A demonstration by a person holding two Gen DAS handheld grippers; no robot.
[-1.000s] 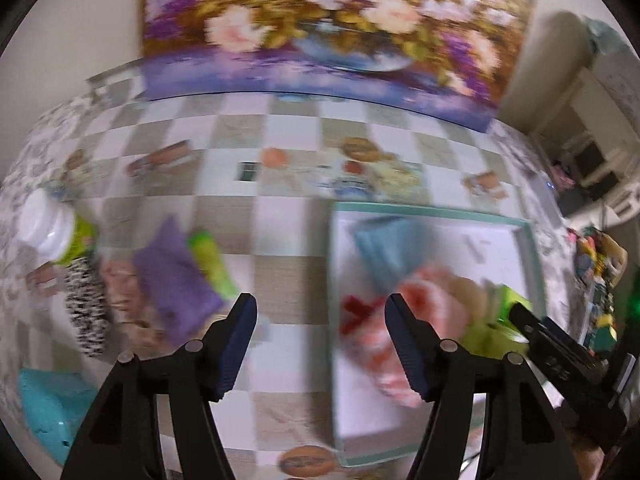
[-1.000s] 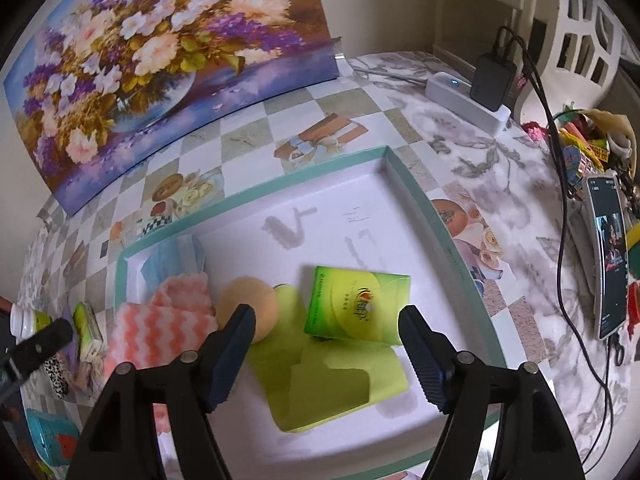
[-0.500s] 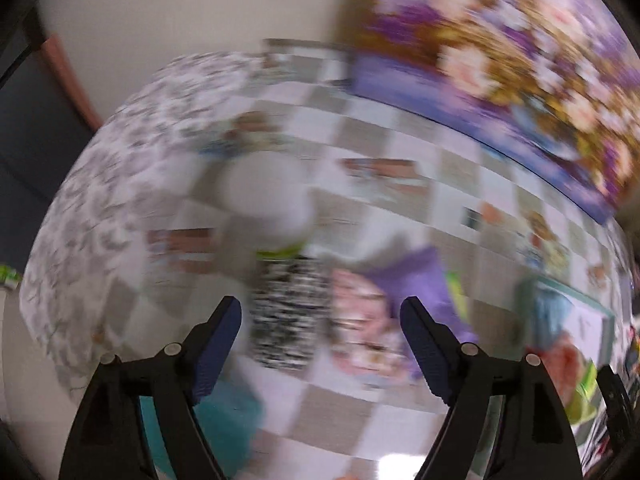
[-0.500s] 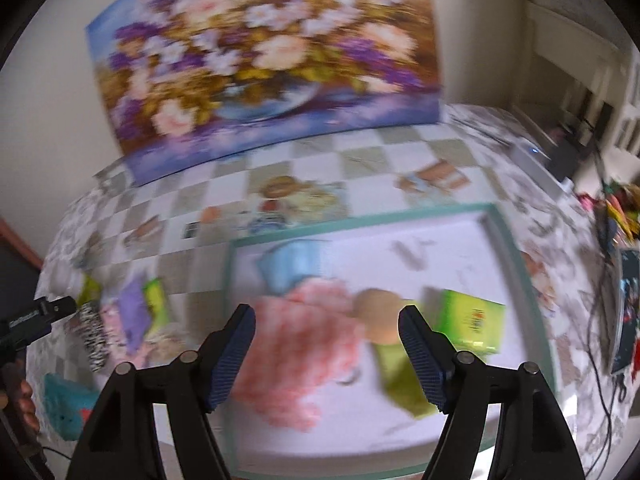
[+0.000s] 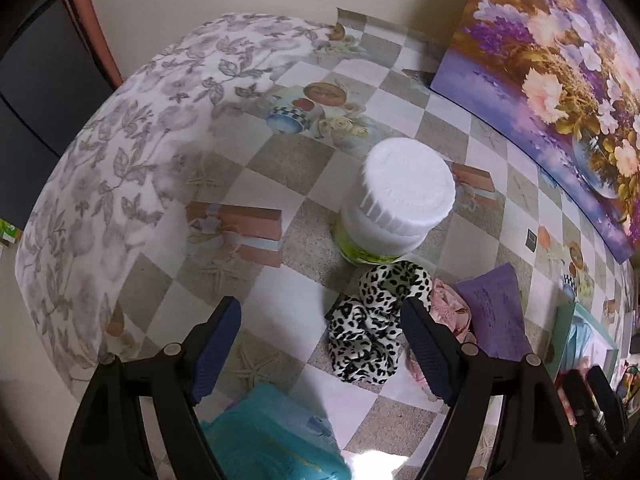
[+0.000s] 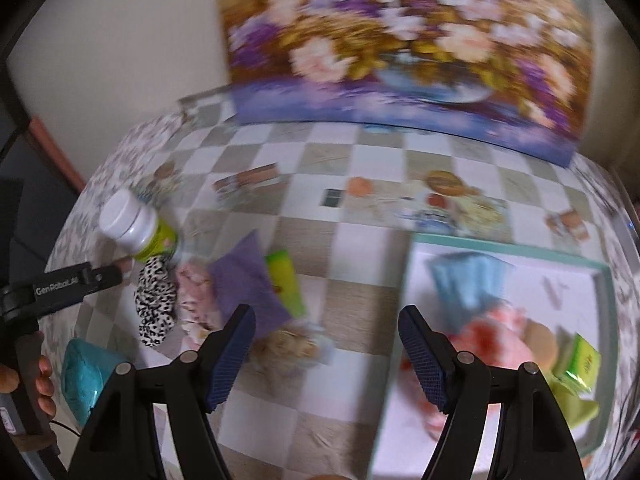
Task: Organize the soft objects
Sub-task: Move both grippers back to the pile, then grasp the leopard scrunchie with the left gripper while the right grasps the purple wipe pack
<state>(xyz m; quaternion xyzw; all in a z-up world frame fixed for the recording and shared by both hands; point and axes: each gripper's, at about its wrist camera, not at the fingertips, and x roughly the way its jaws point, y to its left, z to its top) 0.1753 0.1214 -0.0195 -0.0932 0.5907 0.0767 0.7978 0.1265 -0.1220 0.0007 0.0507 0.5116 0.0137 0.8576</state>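
Note:
A leopard-print cloth (image 5: 372, 320) lies on the checked tablecloth below my left gripper (image 5: 320, 312), which is open with nothing pressed between its pads. Beside the cloth sit a pink cloth (image 5: 448, 308) and a purple cloth (image 5: 496, 312). My right gripper (image 6: 326, 320) is open and empty over the tablecloth, between the purple cloth (image 6: 244, 280) and the teal-rimmed tray (image 6: 508, 246). The tray holds a blue cloth (image 6: 464, 280), a pink striped cloth (image 6: 492, 336), an orange sponge (image 6: 540, 338) and a green packet (image 6: 584, 360). The right wrist view is blurred.
A white-lidded jar (image 5: 400, 200) stands just behind the leopard cloth. A teal packet (image 5: 272, 436) lies near the table's front edge, and a green packet (image 6: 286, 280) beside the purple cloth. A flower painting (image 6: 400, 52) leans on the back wall. A hand (image 6: 44, 380) holds the left gripper.
My left gripper has swung left from the tray to the pile by the jar, and its jaws have widened. My right gripper has moved left off the tray toward the pile.

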